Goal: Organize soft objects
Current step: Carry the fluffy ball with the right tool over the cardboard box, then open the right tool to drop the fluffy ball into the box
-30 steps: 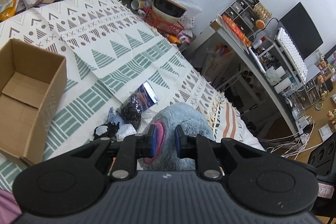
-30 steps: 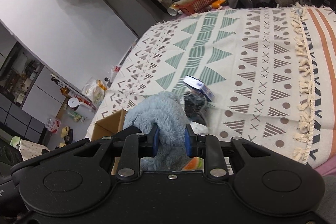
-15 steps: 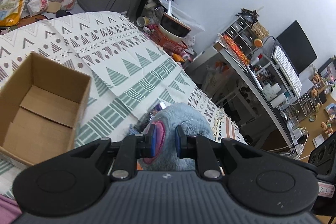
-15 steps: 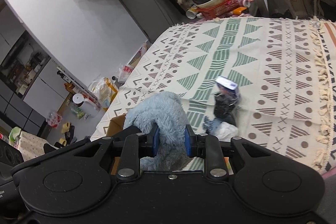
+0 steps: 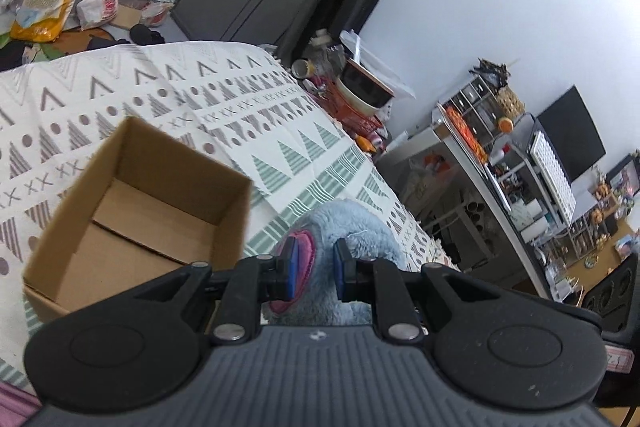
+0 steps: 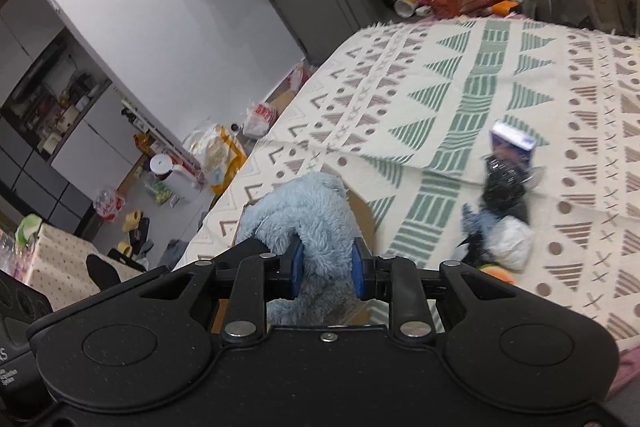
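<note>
A fluffy light-blue plush toy (image 5: 348,227) with a pink patch hangs between both grippers above the patterned bedspread. My left gripper (image 5: 314,273) is shut on its pink-edged part. The right gripper (image 6: 326,273) is shut on the blue fur of the plush toy (image 6: 308,215). An open, empty cardboard box (image 5: 136,211) sits on the bedspread just left of the toy in the left wrist view. In the right wrist view only an edge of the cardboard box (image 6: 360,215) shows behind the toy.
A heap of small soft items (image 6: 500,211), black, white and blue, lies on the bedspread (image 6: 460,99) to the right, with a small blue-and-white packet (image 6: 514,139) above it. A cluttered desk and shelves (image 5: 500,155) stand past the bed's far edge. Bags litter the floor (image 6: 212,155).
Both grippers have carried the plush toy leftward toward the cardboard box. The box now sits closer and more central in the left wrist view; the heap of small items has dropped out of that view.
</note>
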Demonstrator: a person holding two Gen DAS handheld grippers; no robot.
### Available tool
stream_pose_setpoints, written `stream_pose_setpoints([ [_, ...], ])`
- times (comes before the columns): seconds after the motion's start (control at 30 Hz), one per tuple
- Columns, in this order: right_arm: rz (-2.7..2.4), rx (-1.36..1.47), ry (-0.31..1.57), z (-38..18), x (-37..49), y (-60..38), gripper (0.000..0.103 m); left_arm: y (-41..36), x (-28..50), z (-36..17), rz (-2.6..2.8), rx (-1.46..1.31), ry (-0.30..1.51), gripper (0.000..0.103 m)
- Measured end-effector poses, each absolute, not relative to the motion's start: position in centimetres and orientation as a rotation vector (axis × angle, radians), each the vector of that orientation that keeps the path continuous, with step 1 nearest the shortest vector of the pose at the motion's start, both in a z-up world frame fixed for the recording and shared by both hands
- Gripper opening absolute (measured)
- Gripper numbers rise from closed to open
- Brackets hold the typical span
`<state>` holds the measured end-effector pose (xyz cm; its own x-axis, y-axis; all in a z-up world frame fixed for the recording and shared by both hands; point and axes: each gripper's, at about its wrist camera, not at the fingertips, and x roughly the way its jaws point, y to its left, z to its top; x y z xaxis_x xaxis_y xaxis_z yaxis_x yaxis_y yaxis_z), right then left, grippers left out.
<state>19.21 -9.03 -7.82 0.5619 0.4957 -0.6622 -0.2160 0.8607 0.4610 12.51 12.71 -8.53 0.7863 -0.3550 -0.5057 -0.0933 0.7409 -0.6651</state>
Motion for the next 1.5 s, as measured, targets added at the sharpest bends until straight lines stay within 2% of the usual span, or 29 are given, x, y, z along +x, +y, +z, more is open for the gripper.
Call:
stream_pose_setpoints([
  [0.37, 0.495, 0.287, 0.92, -9.8, 19.5, -2.5, 0.024, 18.8, 10.9, -11.3, -0.086, -0.809, 0.627, 0.017],
  [0.77, 0.503, 0.327, 1.012, -14.3, 20.4, 0.9, 0.024, 22.4, 10.5, -15.0, 0.026, -0.873, 0.687, 0.017],
  [0.87, 0.501, 0.331, 1.032, -14.8, 20.7, 1.2, 0.03, 22.5, 10.5, -15.4, 0.034, -0.867, 0.702, 0.018],
  [0.93, 0.499, 0.321, 1.052, -15.1, 20.8, 1.2, 0.037, 22.5, 10.6, -15.6, 0.054, -0.85, 0.724, 0.02],
  [1.0, 0.488, 0.32, 1.049, -14.9, 20.6, 0.8, 0.058, 22.5, 10.8, -15.5, 0.066, -0.844, 0.742, 0.021],
  [1.03, 0.485, 0.322, 1.043, -14.6, 20.5, 0.4, 0.062, 22.4, 10.7, -15.3, 0.072, -0.838, 0.745, 0.022],
  [1.07, 0.485, 0.324, 1.034, -14.2, 20.3, -0.1, 0.067, 22.3, 10.7, -15.0, 0.082, -0.823, 0.745, 0.026],
  [1.13, 0.491, 0.328, 1.024, -13.5, 20.2, -1.0, 0.068, 22.0, 10.7, -14.5, 0.108, -0.785, 0.744, 0.037],
  [1.2, 0.496, 0.33, 1.017, -12.8, 19.9, -2.1, 0.073, 21.5, 10.6, -14.0, 0.133, -0.748, 0.739, 0.052],
  [1.27, 0.472, 0.307, 1.0, -12.0, 19.5, -3.2, 0.08, 21.0, 10.5, -13.5, 0.148, -0.727, 0.732, 0.058],
  [1.37, 0.47, 0.306, 0.977, -11.3, 19.2, -5.3, 0.083, 20.1, 10.5, -12.6, 0.142, -0.712, 0.707, 0.069],
  [1.5, 0.435, 0.298, 0.954, -10.8, 19.0, -8.3, 0.085, 18.3, 10.7, -11.1, 0.14, -0.665, 0.679, 0.074],
])
